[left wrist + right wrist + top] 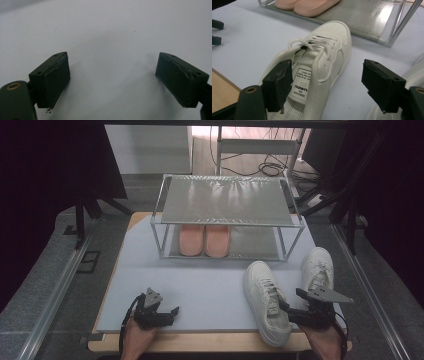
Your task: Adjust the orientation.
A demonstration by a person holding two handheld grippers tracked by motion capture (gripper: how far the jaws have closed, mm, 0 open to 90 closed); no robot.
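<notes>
Right tongs (324,87): parted, one jaw inside the near shoe's (322,57) heel opening, one outside, not pressing.
Left tongs (112,80): wide apart over bare bench (105,30).
Near shoe: toe toward 12 o'clock.
Rack (227,200): 12 o'clock, holds slippers (204,240).

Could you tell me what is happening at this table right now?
A person is working on a pair of white sneakers. The right gripper straddles the heel wall of the near sneaker, one jaw inside the shoe, not yet pressing. The left gripper waits open over the mat. Pink slippers already sit on the shoe rack's lower shelf.
</notes>
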